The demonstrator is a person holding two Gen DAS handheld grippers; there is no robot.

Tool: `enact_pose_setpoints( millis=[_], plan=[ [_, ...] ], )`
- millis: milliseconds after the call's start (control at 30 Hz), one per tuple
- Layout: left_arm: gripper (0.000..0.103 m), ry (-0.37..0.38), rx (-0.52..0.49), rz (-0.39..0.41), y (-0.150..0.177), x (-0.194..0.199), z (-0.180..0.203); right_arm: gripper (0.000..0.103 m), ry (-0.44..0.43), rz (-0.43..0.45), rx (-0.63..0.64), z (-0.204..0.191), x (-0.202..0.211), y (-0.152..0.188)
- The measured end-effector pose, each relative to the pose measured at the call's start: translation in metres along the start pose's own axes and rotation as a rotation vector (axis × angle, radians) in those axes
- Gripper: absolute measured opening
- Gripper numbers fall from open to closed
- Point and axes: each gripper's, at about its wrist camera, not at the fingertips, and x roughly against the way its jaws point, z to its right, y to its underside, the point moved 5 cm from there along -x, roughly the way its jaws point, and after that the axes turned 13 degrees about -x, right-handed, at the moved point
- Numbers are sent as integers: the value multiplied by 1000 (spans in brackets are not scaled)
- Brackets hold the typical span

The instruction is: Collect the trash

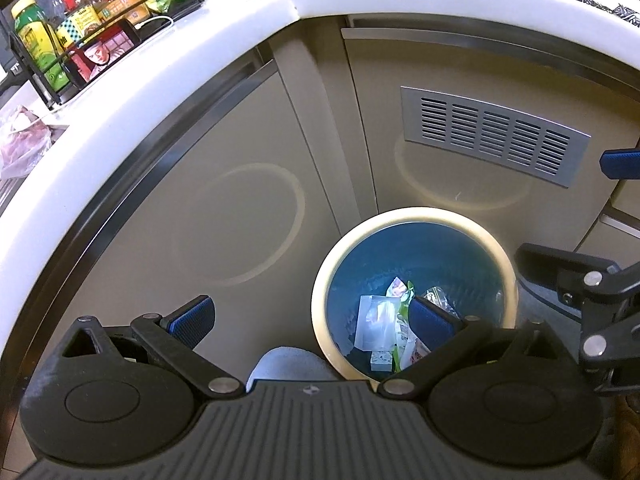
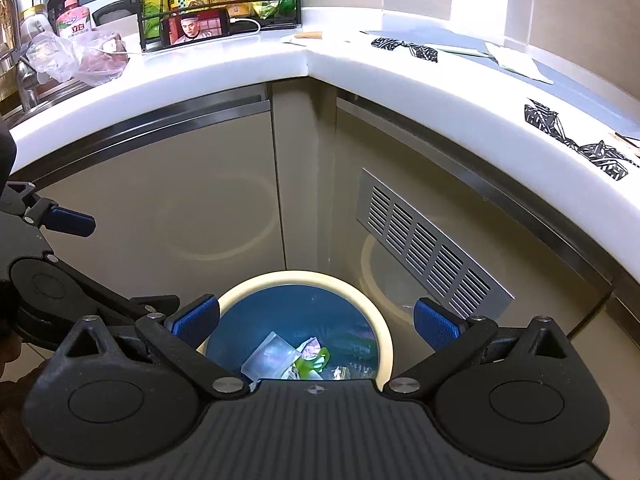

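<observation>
both the left gripper (image 1: 314, 320) and the right gripper (image 2: 316, 318) hang released and empty above the round cream-rimmed blue trash bin (image 2: 382, 330); black-and-white crumpled wrappers (image 2: 576, 136) lie along the counter's right edge, nearer the right gripper.

Both views are evenly lit from overhead; the white tabletop (image 2: 224, 68) is glared, straight edges are bowed by fisheye distortion, and focus is kept sharp.

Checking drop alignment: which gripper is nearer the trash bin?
Right, by a little. The right gripper hangs centred over the trash bin, fingers straddling its rim. The left gripper sits off to the bin's left, one finger over the opening. Both open, empty.
</observation>
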Motion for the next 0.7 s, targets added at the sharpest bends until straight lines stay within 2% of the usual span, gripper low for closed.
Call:
enact_pose_setpoints(
  millis=[700],
  plan=[
    [103,3,12,-12,0,-1,1,103,7,-11,-5,1,-3,0]
  ],
)
